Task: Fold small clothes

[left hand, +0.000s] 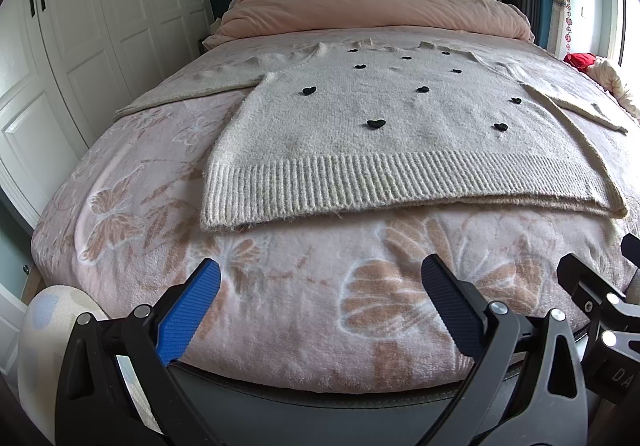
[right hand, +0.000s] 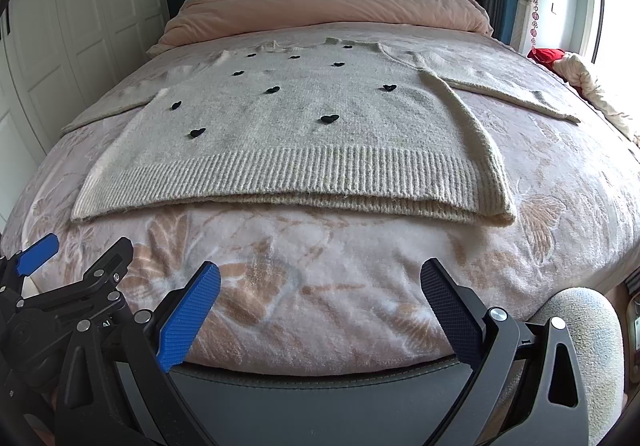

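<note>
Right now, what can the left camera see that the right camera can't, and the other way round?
Only the left wrist view shows the left gripper head-on, open, plus a rounded white and blue thing at the bed's near left corner. Only the right wrist view shows the right gripper head-on, open, plus a fuzzy grey thing at the near right corner. Both show the cream sweater with black hearts spread flat on the bed, and the pink duvet behind.

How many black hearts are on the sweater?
10 hearts on the sweater: three at the top, two below, three mid-chest, two nearest the hem. None seem hidden.
</note>
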{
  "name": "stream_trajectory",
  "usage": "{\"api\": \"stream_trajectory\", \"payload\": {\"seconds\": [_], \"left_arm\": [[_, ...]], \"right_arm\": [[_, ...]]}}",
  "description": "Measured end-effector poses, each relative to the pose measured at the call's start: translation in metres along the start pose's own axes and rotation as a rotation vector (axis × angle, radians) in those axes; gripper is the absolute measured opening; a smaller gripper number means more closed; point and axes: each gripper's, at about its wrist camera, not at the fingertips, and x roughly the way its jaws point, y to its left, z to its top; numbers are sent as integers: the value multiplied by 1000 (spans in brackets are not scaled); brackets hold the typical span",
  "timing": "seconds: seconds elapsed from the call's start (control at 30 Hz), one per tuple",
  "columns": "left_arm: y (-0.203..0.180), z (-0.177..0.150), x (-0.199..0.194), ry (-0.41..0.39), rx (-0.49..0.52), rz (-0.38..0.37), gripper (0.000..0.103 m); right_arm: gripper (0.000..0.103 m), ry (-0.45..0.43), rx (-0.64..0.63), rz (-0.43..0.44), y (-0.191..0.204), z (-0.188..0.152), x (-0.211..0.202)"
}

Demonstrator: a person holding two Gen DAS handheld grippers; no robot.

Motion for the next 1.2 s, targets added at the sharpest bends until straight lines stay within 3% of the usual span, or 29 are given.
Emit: {"api": "stream_trajectory", "payload": {"seconds": [0.63, 0.8, 0.9, 1.0, 1.2], "left_arm": [[-2, -1, 1, 2, 4, 5, 98], [7, 5, 0, 15, -29, -35, 98], [16, 19, 2, 53, -52, -63, 98], [21, 39, 1, 55, -69, -66, 98], [11, 95, 26, 55, -62, -45, 98]], "right_arm": [[98, 11, 3, 6, 1, -2, 1], [98, 1, 1, 2, -7, 8, -1], [98, -23, 52, 21, -37, 30, 0], [98, -44, 146, 3, -91, 67, 12], [98, -80, 369, -142, -247, 150, 62]]}}
